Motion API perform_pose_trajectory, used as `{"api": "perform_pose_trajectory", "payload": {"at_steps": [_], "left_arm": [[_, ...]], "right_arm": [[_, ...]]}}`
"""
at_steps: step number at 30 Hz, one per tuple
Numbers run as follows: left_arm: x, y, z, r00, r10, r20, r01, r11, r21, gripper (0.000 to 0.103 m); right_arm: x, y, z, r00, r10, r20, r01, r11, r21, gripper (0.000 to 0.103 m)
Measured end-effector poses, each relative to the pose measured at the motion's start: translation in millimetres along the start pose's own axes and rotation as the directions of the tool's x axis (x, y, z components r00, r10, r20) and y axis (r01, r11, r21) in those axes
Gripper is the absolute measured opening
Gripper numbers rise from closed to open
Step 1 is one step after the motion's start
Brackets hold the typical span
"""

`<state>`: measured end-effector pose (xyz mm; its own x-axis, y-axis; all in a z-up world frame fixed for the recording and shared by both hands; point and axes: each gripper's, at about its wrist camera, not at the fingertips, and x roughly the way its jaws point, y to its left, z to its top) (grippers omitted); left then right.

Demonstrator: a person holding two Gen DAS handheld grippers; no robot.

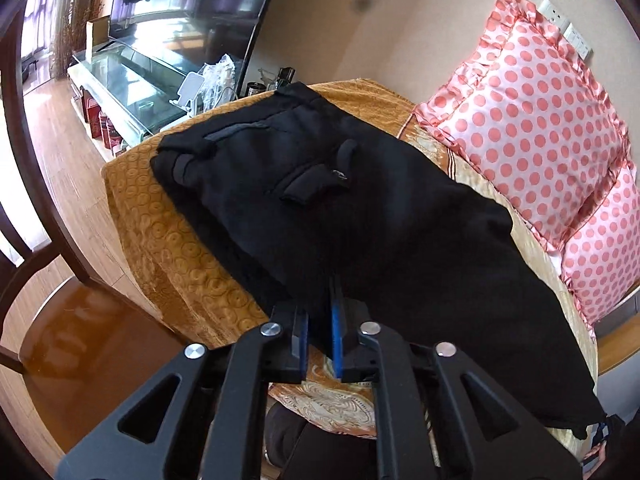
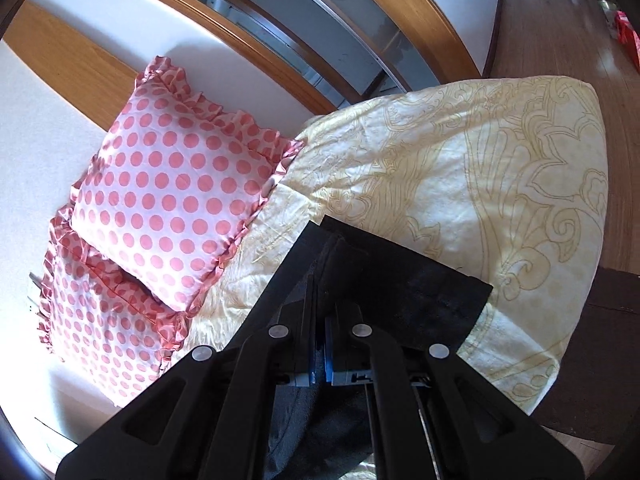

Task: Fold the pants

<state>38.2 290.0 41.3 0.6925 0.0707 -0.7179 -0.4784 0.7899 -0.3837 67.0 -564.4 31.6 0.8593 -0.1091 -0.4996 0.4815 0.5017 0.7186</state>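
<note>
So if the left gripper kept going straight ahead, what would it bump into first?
Probably just more of the black pants: the left gripper already pinches their near edge, and the cloth stretches ahead over the bed.

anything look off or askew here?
Nothing stands out. Black fabric pants lie flat on the gold patterned bedspread, both the left gripper and right gripper pinching their edge.

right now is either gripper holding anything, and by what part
Both hold the black pants. The left gripper is shut on the near edge of the fabric; the right gripper is shut on the cloth at a leg end.
</note>
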Motion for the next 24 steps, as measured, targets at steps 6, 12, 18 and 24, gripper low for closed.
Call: {"api": "perform_pose_trajectory", "payload": {"at_steps": [6,12,18,24], "left_arm": [[-19.5,12.6,27.5,0.993,0.042,0.112,-0.032,0.996,-0.085,0.059],[-6.1,32.8,52.2,0.995,0.051,0.081,-0.038,0.987,-0.157,0.008],[-1.5,50.0,44.2,0.988,0.148,0.051,-0.141,0.983,-0.121,0.007],[-23.2,35.2,32.3,0.965,0.224,0.134,-0.222,0.975,-0.030,0.042]], "right_arm": [[-4.2,0.7,0.5,1.000,0.006,0.002,-0.006,1.000,-0.014,0.003],[0.9,-3.4,0.7,1.000,-0.001,-0.013,0.001,1.000,0.001,0.003],[0.8,-13.0,-2.2,0.999,-0.034,-0.032,0.034,0.999,0.013,0.003],[5.6,-25.3,-10.2,0.995,-0.072,-0.075,0.074,0.997,0.024,0.003]]}}
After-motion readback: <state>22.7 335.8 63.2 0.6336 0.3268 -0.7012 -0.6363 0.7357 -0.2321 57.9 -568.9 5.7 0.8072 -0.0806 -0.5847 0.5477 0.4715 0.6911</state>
